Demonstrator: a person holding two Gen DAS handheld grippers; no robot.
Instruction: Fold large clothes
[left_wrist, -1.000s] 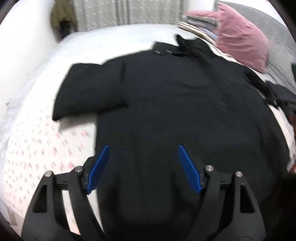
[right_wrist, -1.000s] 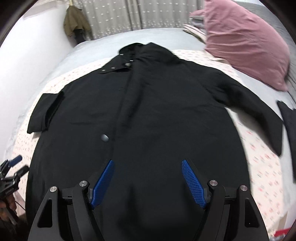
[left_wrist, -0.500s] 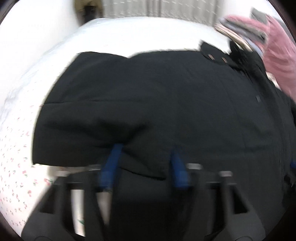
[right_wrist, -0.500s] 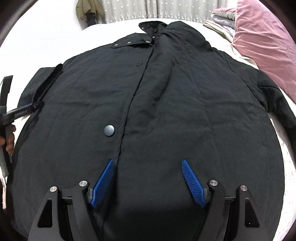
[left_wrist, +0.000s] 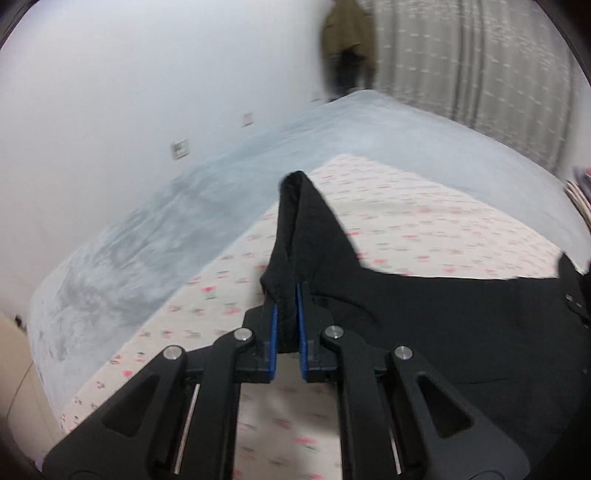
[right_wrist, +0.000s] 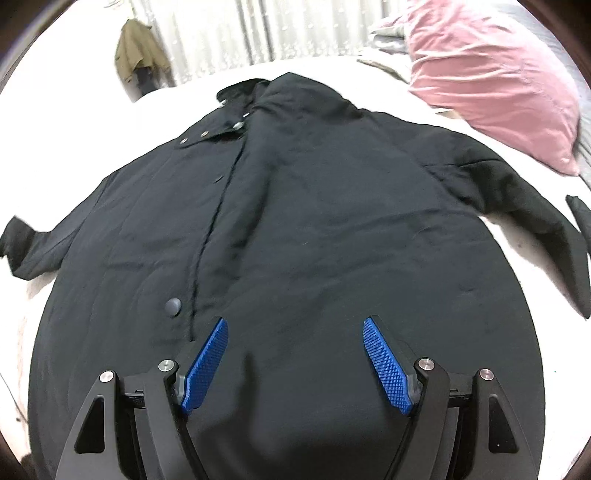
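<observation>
A large black coat (right_wrist: 317, 221) lies spread front-up on the bed, collar at the far end, both sleeves out to the sides. My right gripper (right_wrist: 295, 358) is open and empty, hovering over the coat's lower middle near a round snap button (right_wrist: 173, 306). My left gripper (left_wrist: 285, 317) is shut on the end of the coat's left sleeve (left_wrist: 303, 229), which stands up in a fold between the blue pads. The coat body (left_wrist: 461, 325) lies to its right.
The bed has a floral sheet (left_wrist: 424, 221) and a pale grey cover (left_wrist: 147, 221) toward the white wall. A pink pillow (right_wrist: 491, 70) and folded linens lie at the back right. An olive jacket (right_wrist: 136, 55) hangs by the curtains. A dark item (right_wrist: 581, 214) lies at the right edge.
My left gripper moved to the coat's left sleeve end and closed on it. My right gripper stayed open over the coat's lower middle, drawing back slightly.
</observation>
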